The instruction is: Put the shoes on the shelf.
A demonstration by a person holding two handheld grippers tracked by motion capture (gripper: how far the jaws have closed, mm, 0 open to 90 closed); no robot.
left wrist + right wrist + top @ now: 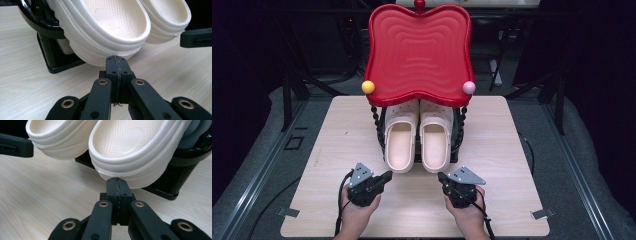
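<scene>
Clogs: two cream clogs sit side by side on the lower shelf of a black rack, under its red tray top. I take the left clog and the right clog as the things in hand.
Place on table: the rack stands around the middle of the wooden table, toward the far edge; the open heels jut off the shelf toward the near edge, where I work.
Long axis: each clog runs far edge to near edge, toes tucked in under the tray, heels toward me and tilted downward.
Way from tongs: both heels lie straight ahead of the tongs, slightly above the tips, as the gripper views have it.
Nearer hand: each has its own. The left gripper faces the left clog's heel; the right gripper faces the right clog's heel.
Left tongs: clenched, pads pressed flat together with nothing between them; the tip sits just at the heel's underside, and I can't tell whether it touches.
Right tongs: clenched too, and empty; the tip is just under the heel rim, contact equally unclear.
Between the two: the grippers are apart at the near half of the table, tips angled inward.
My read: I'd need both jaws spread before either heel rim can be taken.
</scene>
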